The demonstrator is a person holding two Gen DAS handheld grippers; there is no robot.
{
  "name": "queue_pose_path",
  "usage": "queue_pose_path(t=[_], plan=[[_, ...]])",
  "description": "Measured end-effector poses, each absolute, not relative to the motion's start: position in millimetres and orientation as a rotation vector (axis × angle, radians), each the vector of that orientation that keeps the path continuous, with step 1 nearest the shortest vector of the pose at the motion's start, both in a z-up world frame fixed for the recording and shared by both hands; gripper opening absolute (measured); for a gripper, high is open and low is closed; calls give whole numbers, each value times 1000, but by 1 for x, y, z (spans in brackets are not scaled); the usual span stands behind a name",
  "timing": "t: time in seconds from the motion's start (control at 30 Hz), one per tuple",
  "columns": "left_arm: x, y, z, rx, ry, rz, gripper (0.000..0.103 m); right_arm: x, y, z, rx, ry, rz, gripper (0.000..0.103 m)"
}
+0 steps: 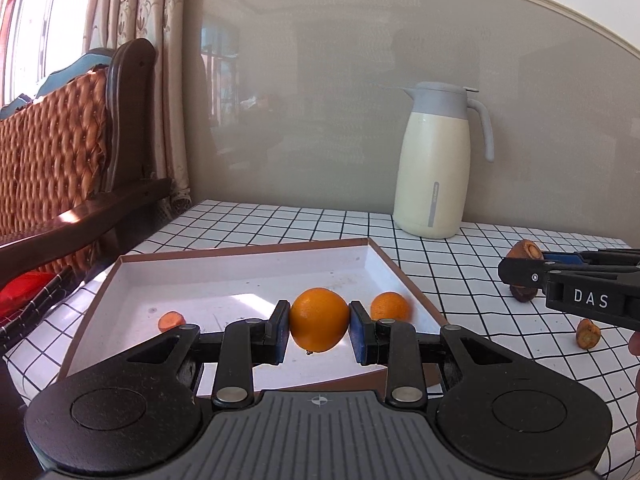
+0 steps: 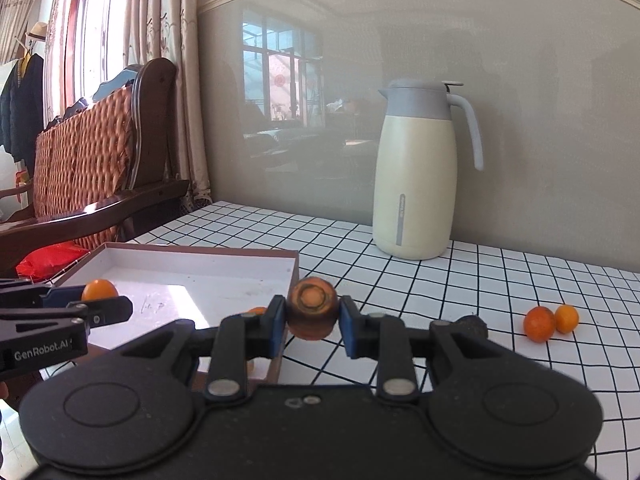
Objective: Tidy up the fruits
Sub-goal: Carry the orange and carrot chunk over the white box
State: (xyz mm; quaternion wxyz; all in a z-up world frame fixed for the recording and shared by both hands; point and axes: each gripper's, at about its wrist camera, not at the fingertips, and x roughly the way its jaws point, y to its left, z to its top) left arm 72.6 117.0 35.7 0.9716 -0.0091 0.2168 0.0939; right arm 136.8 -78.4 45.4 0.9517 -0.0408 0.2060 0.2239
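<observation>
Checked tablecloth (image 1: 460, 280) | left fingers (image 1: 280, 332) clamp orange (image 1: 319, 319) | tray (image 1: 240, 268) below

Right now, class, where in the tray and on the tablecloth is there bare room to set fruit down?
The tray is bare across its back and middle, between the carrot piece at left and the small orange by the right wall. The checked cloth is bare between tray and jug. It is crowded near two small oranges.
</observation>
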Motion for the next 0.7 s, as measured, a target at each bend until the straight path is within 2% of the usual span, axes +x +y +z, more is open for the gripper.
queue_pose_path(t=[0.7], plan=[[51, 198, 31, -77, 426, 350, 31, 134, -4, 40, -125, 422, 582, 20]])
